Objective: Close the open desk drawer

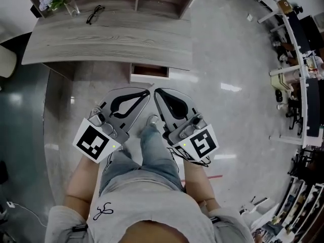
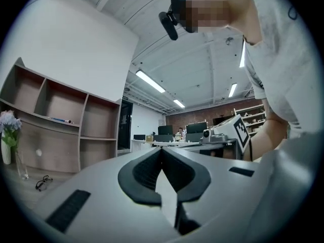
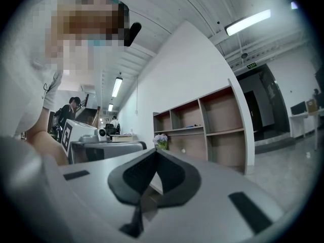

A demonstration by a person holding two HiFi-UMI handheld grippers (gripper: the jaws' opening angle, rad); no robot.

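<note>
Drawer (image 1: 149,72) open at tabletop's (image 1: 109,39) near edge.
Our left hand-held gripper (image 1: 147,92) & right hand-held gripper (image 1: 156,91) both clenched, empty; off-centre shove cd jam it.

No words or numbers are reading clearly anywhere. Cubes on the left gripper (image 1: 146,93) and right gripper (image 1: 157,91) are showing only black-and-white square markers (image 1: 93,142). A green ceiling sign (image 3: 248,65) is showing too small to read.
</note>
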